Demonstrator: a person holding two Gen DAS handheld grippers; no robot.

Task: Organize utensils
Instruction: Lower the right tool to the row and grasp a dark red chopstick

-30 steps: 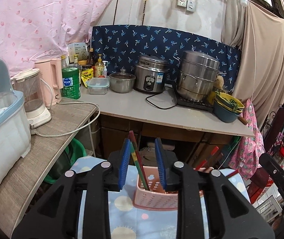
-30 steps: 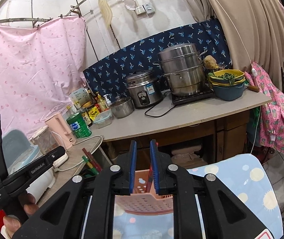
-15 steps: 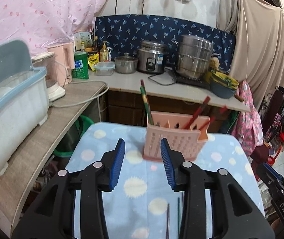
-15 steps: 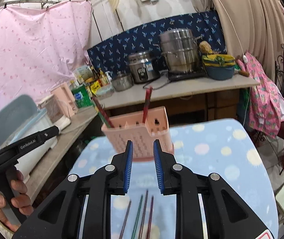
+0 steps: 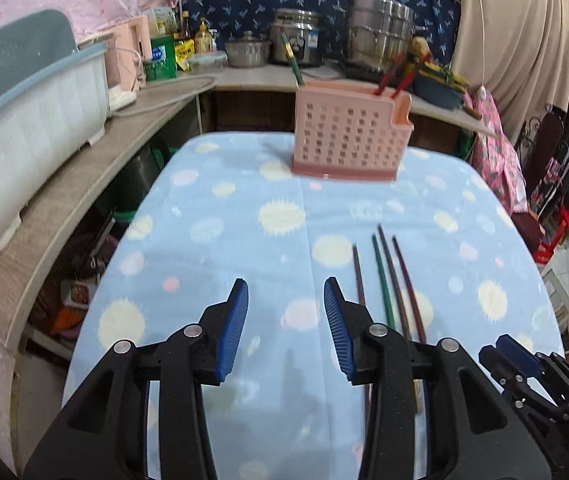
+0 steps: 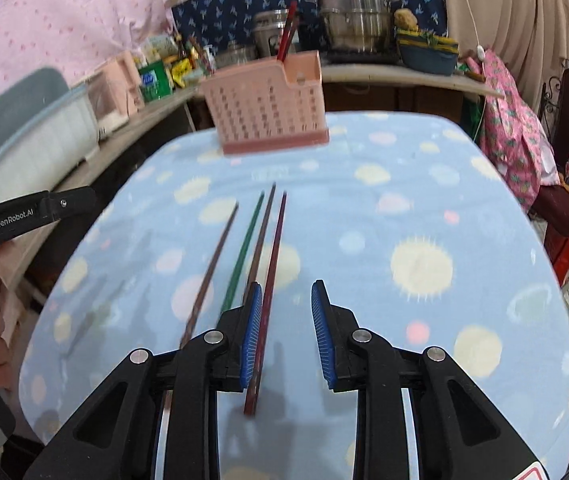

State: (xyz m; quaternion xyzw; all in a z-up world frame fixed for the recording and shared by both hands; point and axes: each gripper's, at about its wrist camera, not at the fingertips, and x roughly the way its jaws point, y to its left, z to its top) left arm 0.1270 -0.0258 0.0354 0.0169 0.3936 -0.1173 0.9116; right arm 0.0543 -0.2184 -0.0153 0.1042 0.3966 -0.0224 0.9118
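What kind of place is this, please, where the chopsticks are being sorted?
Most likely a small home kitchen. A counter at the back carries a rice cooker, a stacked steel steamer pot and sauce bottles, and a pink utensil holder stands on a table under a dotted blue cloth.

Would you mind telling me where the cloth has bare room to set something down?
Free: the cloth's left half, between its left edge and the chopsticks, and the right side beyond the maroon stick. Crowded: the four-stick row at the right claw, and the far edge by the basket.
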